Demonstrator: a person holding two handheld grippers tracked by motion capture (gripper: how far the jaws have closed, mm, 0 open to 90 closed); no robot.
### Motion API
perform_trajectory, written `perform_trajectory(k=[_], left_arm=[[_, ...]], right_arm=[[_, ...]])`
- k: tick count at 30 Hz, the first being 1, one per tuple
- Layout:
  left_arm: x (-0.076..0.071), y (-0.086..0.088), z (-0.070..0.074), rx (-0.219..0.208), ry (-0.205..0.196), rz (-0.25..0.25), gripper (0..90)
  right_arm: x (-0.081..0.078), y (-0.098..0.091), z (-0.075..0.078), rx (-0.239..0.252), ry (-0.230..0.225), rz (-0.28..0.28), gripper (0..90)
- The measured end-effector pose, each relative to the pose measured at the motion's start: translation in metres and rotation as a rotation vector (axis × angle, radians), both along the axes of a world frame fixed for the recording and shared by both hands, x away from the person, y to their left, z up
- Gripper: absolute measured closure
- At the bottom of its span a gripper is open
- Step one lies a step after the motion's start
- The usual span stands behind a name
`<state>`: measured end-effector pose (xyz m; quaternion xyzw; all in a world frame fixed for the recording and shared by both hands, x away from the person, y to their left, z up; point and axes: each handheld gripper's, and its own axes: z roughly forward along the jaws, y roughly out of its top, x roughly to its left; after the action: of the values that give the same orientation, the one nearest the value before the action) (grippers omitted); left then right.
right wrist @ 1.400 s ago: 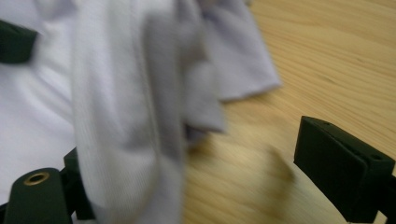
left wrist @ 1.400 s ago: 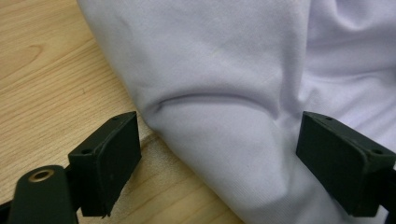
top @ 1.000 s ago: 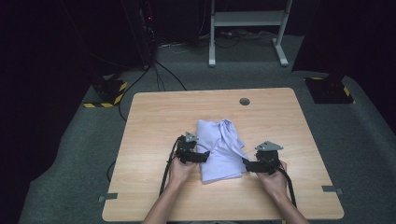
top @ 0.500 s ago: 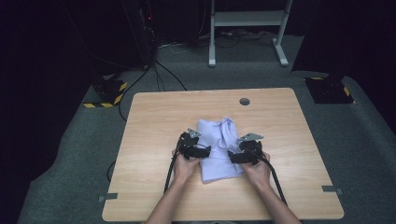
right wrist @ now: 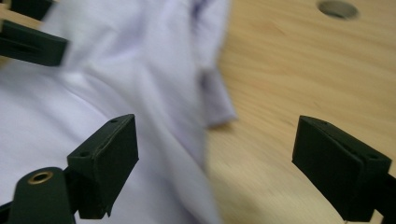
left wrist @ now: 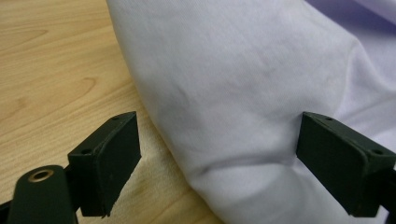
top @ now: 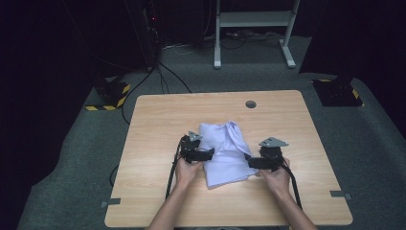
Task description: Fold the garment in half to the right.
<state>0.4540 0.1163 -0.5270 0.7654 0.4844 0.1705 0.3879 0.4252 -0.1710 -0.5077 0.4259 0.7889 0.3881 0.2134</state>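
**A Pale Cloth Waits Between Two Open Grippers**

The left gripper (top: 209,154) is held at the left edge of the folded cloth (top: 225,155). Its jaws are spread wide. In the left gripper view, a fat fold of the cloth (left wrist: 243,107) is seen between the jaws, but it is not pinched. The right gripper (top: 250,162) is held at the cloth's right edge. Its jaws are spread wide too, and nothing is pinched by them. In the right gripper view, cloth lies by one jaw and bare wood by the other.

The cloth is found on the table (top: 158,120), a little nearer the person than the middle. To do the step well, each edge should probably be taken deep between the jaws before they are closed. Every layer of the fold should be caught, so none slips out.

Farther off, a small round hole (top: 250,104) is set in the tabletop, well apart from the cloth. Nothing is in the way. Beyond the table, cables (top: 167,76) and a white stand (top: 253,21) are seen on the floor.
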Motion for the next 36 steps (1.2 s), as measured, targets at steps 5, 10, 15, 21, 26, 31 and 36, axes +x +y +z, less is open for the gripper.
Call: perform_trajectory(k=[5, 10, 15, 21, 26, 31, 36], left_arm=[[0.004, -0.006, -0.001, 0.017, 0.004, -0.021, 19.3], [0.006, -0.012, -0.003, 0.06, 0.015, -0.067, 22.0], [0.002, -0.02, -0.005, 0.07, 0.026, -0.136, 24.9], [0.002, -0.017, -0.001, -0.013, 0.033, -0.148, 22.5], [0.008, -0.018, 0.002, -0.043, -0.015, -0.063, 20.2], [0.007, -0.018, -0.003, -0.017, 0.008, -0.047, 29.1], [0.002, -0.012, -0.003, -0.004, 0.012, -0.036, 34.2]], right_arm=[[0.014, 0.026, -0.01, -0.043, 0.037, 0.038, 15.8], [0.013, 0.031, -0.026, -0.102, 0.086, 0.047, 16.1], [-0.003, 0.03, -0.025, -0.122, 0.078, 0.077, 17.3], [-0.011, 0.023, -0.013, -0.053, 0.061, 0.075, 15.7], [0.01, 0.015, -0.001, 0.058, 0.044, -0.021, 16.8], [0.025, 0.005, -0.012, 0.049, 0.094, -0.097, 18.5], [0.021, -0.023, -0.029, 0.013, 0.13, -0.162, 19.6]])
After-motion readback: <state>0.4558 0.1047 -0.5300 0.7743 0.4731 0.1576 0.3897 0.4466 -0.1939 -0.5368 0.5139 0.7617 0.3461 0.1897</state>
